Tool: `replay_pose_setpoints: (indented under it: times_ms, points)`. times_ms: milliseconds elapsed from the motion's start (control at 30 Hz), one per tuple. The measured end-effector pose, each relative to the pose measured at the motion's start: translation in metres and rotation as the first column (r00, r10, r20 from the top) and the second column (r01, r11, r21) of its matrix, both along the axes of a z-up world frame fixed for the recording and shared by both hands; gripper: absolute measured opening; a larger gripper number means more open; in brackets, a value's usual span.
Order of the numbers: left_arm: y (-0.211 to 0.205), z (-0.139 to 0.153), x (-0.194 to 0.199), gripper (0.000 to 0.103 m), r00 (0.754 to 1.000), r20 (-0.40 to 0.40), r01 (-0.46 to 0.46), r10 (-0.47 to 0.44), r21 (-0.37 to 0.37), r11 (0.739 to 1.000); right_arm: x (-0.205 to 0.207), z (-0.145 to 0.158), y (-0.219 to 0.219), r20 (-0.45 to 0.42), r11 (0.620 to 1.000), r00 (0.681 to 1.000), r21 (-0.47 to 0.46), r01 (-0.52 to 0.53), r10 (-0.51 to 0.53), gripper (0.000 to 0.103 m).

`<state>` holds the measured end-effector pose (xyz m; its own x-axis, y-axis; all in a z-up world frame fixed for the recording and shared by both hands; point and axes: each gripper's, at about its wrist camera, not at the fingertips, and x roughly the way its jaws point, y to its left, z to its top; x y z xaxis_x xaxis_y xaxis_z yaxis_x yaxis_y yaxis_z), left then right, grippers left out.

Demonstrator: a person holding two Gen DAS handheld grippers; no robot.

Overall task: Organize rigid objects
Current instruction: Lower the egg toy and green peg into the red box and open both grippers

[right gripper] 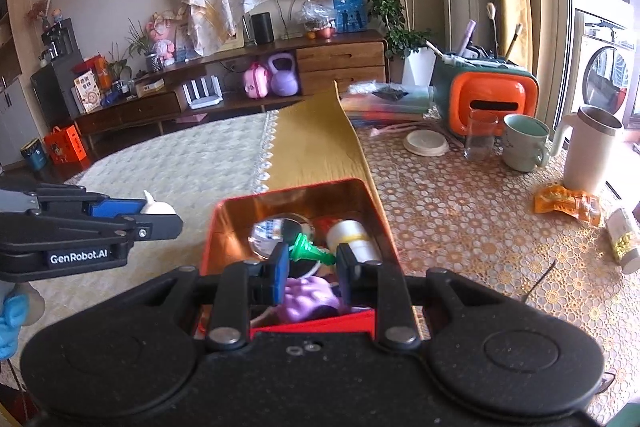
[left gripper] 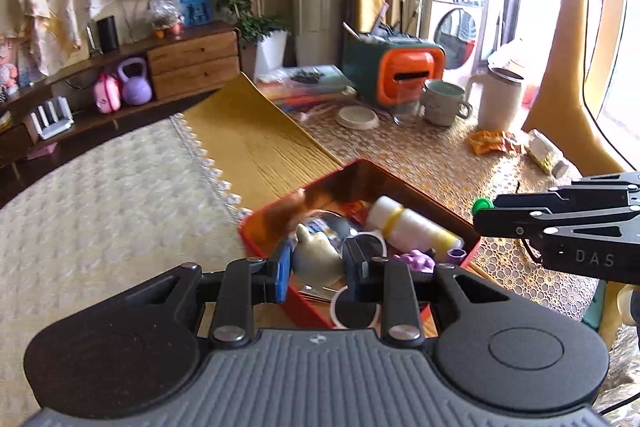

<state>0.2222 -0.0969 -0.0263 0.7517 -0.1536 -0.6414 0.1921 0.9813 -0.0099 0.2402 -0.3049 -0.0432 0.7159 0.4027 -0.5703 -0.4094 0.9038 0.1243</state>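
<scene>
Item one: our left gripper [left gripper: 318,263], jaws closed on a cream figurine [left gripper: 316,259], held over the near left corner of the red box [left gripper: 404,183]. In the right wrist view the same gripper [right gripper: 160,215] shows from the side, left of the box and above the pale cloth [right gripper: 168,163], the figurine's tip sticking out past its blue pad.

Item two: our right gripper [right gripper: 312,259], jaws clamped on a green plastic piece [right gripper: 310,251], over the near end of the red box [right gripper: 292,193]. From the left wrist view it [left gripper: 478,209] reaches in from the right, the green piece [left gripper: 482,205] at its tip, just outside the box's right wall.

Item three: box contents. We count a white cylinder with yellow bands [left gripper: 408,223], a purple toy [right gripper: 308,297], a clear domed lid [right gripper: 276,231] and a white ring [left gripper: 354,311]; the rest is too jumbled to name.

Item four: the bench. The box sits on a bare strip of yellow wood [left gripper: 256,143], pale cloth to its left and a lace-patterned cover [right gripper: 460,207] to its right. The cloth side is open; the far right carries a green mug [right gripper: 524,143], a glass [right gripper: 480,139], a white jug [right gripper: 588,155], an orange packet [right gripper: 568,203] and an orange-fronted case [right gripper: 488,103].

Item five: the room. A wooden sideboard [right gripper: 340,63] stands along the far wall, with a purple kettlebell [right gripper: 284,75] on its lower shelf.
</scene>
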Motion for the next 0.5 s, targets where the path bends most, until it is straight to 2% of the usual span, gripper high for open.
replay_pose_setpoints:
  times_ms: [133,500]
  points:
    - [-0.011,-0.018,0.017,0.027,0.999,-0.048,0.011,-0.012,-0.012,1.0,0.009,-0.01,-0.004,-0.016,1.0,1.0,-0.02,0.0,0.0,0.024]
    - [-0.027,-0.058,0.06,0.027,0.993,-0.115,0.037,-0.032,0.036,0.999,0.038,-0.04,0.006,-0.052,0.997,0.999,-0.082,-0.013,0.009,0.024]
